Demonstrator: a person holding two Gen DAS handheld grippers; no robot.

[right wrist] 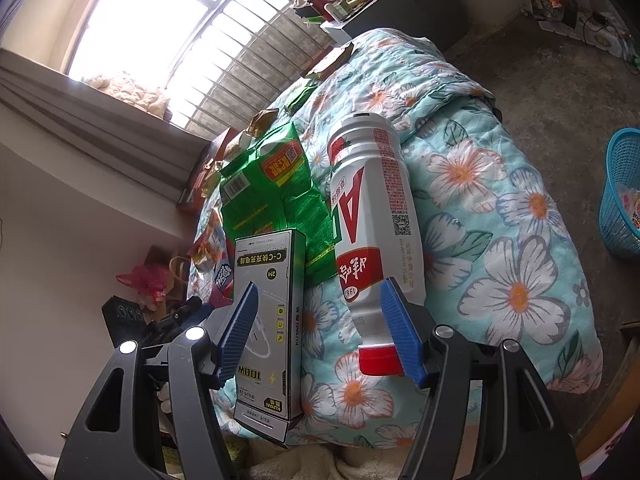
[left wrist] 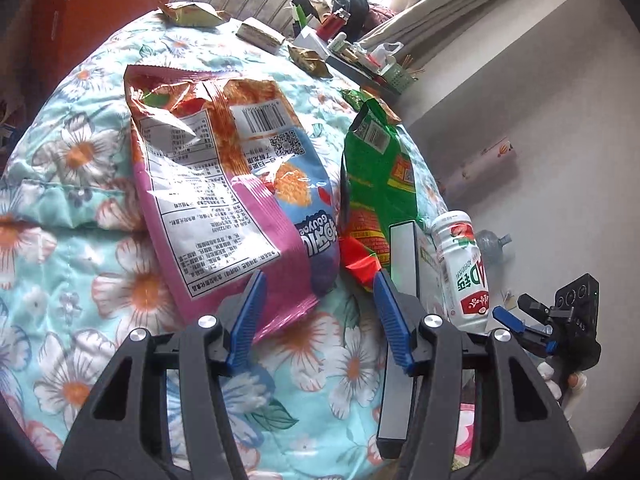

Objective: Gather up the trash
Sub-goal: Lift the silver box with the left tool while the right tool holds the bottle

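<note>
Pretty cramped: the pink snack bag (left wrist: 224,184) and green bag (left wrist: 380,184) crowd the quilt (left wrist: 80,240). Near-left quilt's open; box (right wrist: 268,320) and bottle (right wrist: 376,232) block the right.

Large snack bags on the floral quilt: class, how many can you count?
2. The pink-and-orange bag lies before the left gripper; the green bag lies beside it, near the white bottle. Smaller wrappers lie farther back.

Daylight's pouring in from the window (right wrist: 132,20) at 11 o'clock, blowing out white. Glare's bouncing off the snack bag (left wrist: 224,184); fisheye's bending and darkening every corner.
</note>
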